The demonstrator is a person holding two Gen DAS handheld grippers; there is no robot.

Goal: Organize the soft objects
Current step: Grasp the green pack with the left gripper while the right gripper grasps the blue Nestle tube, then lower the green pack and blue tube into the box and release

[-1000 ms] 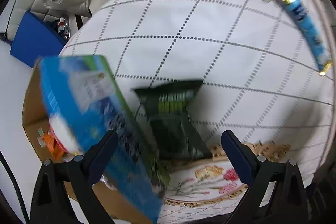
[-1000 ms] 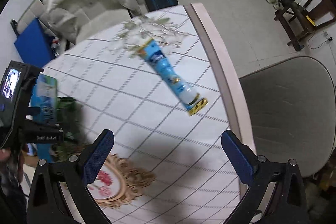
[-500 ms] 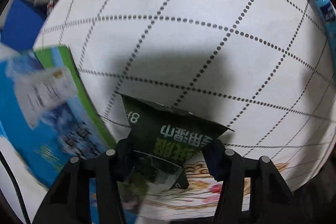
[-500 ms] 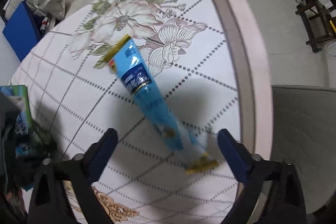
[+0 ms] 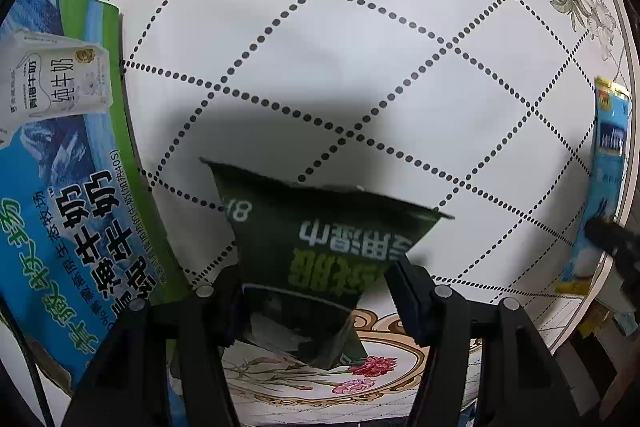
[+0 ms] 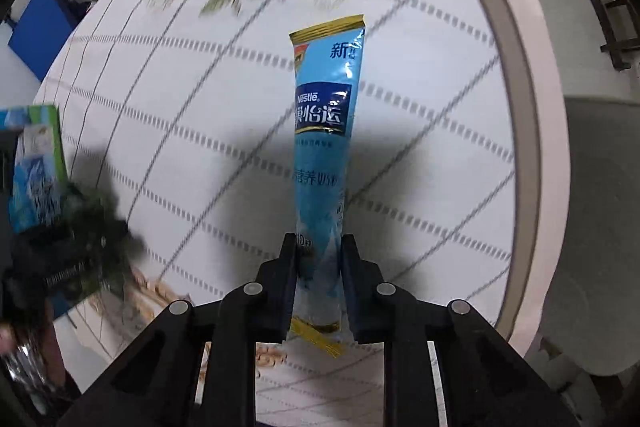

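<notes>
We hold both items: left tongs (image 5: pixel 316 281) clamp the dark green pouch (image 5: pixel 320 239), right tongs (image 6: pixel 319 263) clamp the blue sachet (image 6: pixel 324 131). Neither is stowed yet; the milk carton box (image 5: pixel 56 163) at left is probably their destination.

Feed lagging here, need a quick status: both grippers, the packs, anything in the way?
Left gripper shut on dark green pack. Right gripper shut on blue stick sachet. Milk carton box close on the left.

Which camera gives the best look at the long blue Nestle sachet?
The right wrist view: the blue sachet runs up the middle of the frame, print readable, its lower end clamped in the right tool. The left wrist view catches it only as a distorted strip at the far right edge, partly cut off.
</notes>
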